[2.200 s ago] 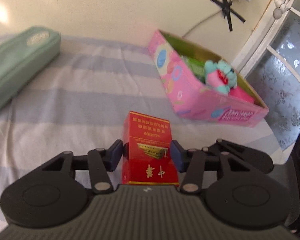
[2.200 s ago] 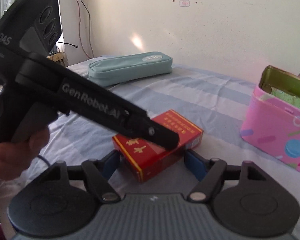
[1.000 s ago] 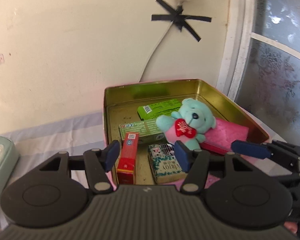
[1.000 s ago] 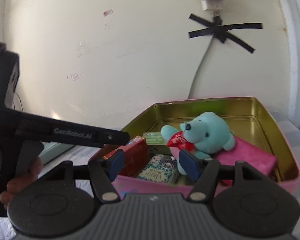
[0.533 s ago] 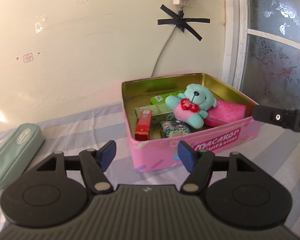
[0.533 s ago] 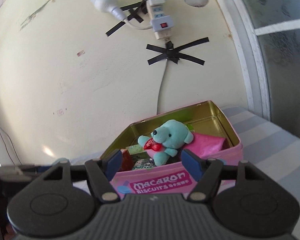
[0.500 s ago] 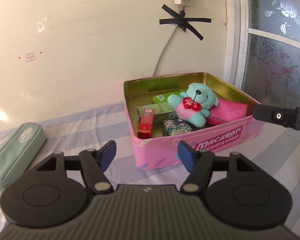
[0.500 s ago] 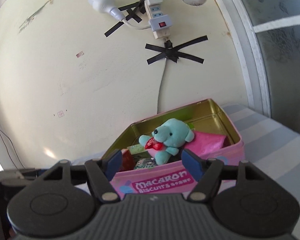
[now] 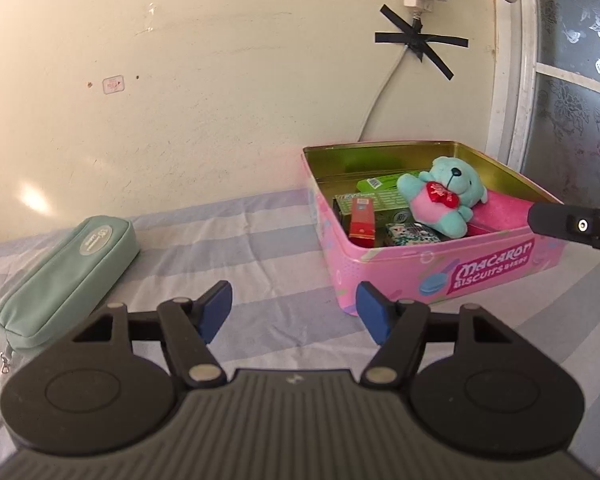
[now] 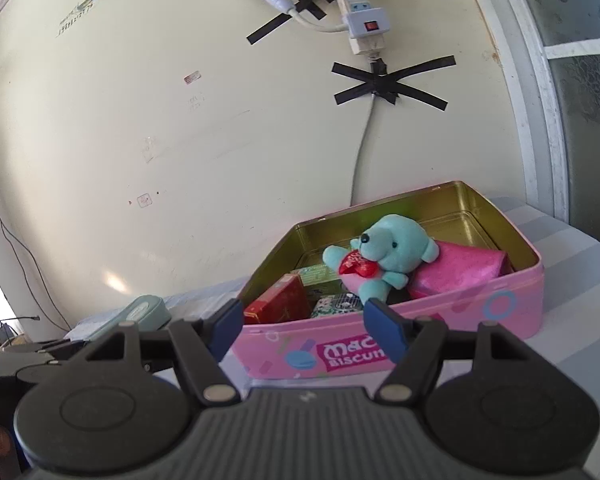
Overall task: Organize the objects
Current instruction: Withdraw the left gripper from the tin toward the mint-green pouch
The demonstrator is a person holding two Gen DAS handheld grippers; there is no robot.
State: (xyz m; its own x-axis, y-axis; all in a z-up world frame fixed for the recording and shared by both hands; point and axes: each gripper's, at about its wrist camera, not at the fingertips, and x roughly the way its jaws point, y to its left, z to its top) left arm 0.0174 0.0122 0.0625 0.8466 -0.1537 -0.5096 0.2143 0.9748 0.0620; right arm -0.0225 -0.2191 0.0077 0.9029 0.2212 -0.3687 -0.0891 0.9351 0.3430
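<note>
On the striped cloth [image 9: 260, 248] sits the pink tin [image 9: 440, 264], holding the red box [image 9: 362, 222], a teal bear [image 9: 440, 200] and green packs. Left gripper [image 9: 294, 308] and right gripper [image 10: 306, 326] hover before it, fingers spread, empty; a green pouch [image 9: 64, 264] lies well left.

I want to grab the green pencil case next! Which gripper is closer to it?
Left. The left gripper hangs open just right of the green pencil case on the striped cloth. The right gripper, also open, is over by the pink tin, with the case far beyond.
</note>
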